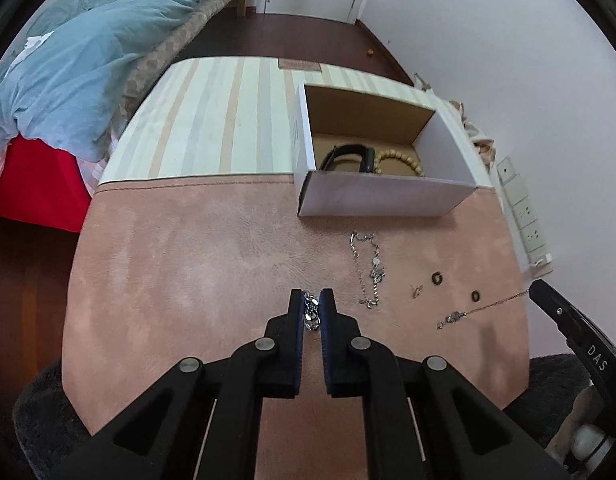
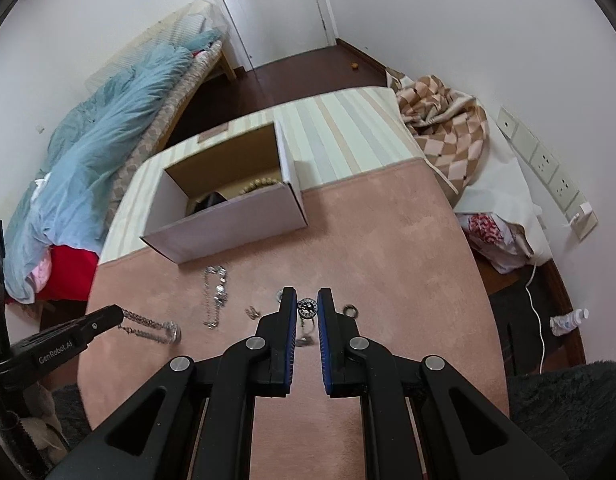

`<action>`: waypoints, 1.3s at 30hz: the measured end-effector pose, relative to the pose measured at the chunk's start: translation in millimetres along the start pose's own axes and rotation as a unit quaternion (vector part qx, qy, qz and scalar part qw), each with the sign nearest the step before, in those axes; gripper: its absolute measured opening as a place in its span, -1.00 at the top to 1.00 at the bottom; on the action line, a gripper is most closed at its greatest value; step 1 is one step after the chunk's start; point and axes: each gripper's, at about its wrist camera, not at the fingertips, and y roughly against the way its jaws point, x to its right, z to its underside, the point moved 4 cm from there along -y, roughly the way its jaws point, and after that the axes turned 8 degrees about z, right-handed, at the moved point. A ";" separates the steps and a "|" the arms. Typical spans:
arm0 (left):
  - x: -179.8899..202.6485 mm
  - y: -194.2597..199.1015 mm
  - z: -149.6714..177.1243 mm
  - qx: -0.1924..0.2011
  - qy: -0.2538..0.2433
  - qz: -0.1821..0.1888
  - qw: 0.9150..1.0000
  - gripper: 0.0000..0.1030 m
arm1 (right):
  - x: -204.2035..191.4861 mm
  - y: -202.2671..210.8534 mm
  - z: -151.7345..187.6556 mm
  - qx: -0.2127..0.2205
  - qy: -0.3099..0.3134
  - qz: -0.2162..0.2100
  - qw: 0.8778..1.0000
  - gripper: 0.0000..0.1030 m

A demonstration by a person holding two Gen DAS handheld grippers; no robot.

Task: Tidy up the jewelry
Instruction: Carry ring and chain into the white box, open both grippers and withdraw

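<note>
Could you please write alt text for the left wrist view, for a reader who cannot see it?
The left gripper is shut on a chunky silver chain above a pink mat. Ahead stands an open white box holding a black band and a beaded bracelet; a thin silver chain, two dark rings and a gold chain lie to the right.

From my seat, the pink mat [image 1: 196, 264] left of the white box [image 1: 372, 196] lies bare, an easy lane to the striped cover [image 1: 212, 120] behind. Ahead on the right, a silver chain [image 1: 368, 268], small rings [image 1: 437, 278] and a gold chain [image 1: 480, 309] litter the approach. The box's open top is reachable over its near wall.
</note>
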 end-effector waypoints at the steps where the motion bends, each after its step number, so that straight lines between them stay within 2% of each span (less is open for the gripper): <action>1: 2.0 4.2 -0.1 0.002 0.000 0.002 1.000 0.90 | -2.2 3.4 -2.4 0.003 0.002 -0.004 1.000 0.79; 9: 15.0 43.5 -21.9 0.037 -0.001 0.030 0.999 0.91 | -24.3 34.4 -37.3 0.028 0.020 -0.042 0.999 0.80; 15: 32.5 72.2 -66.7 0.070 -0.012 0.057 0.996 0.91 | -49.3 54.9 -91.0 0.049 0.039 -0.078 0.995 0.80; 19: 41.6 77.9 -105.5 0.087 -0.027 0.061 0.994 0.91 | -67.8 49.4 -129.2 0.055 0.059 -0.084 0.993 0.80; 23: 44.7 63.8 -139.7 0.087 -0.042 0.052 0.994 0.91 | -86.6 22.3 -162.1 0.038 0.084 -0.075 0.993 0.80; 28: 37.8 20.7 -167.8 0.055 -0.042 0.047 0.996 0.91 | -99.1 -32.3 -187.8 -0.003 0.104 -0.054 0.993 0.80; 33: 28.4 -23.6 -180.4 0.018 -0.039 0.038 0.998 0.91 | -102.1 -86.2 -196.9 -0.039 0.124 -0.021 0.991 0.80; 37: 21.7 -44.9 -189.0 -0.005 -0.037 0.023 0.999 0.91 | -102.1 -113.0 -195.8 -0.063 0.134 -0.011 0.989 0.80; 39: 17.4 -51.7 -192.4 -0.015 -0.030 0.007 0.999 0.84 | -101.6 -122.8 -194.9 -0.078 0.132 -0.013 0.988 0.79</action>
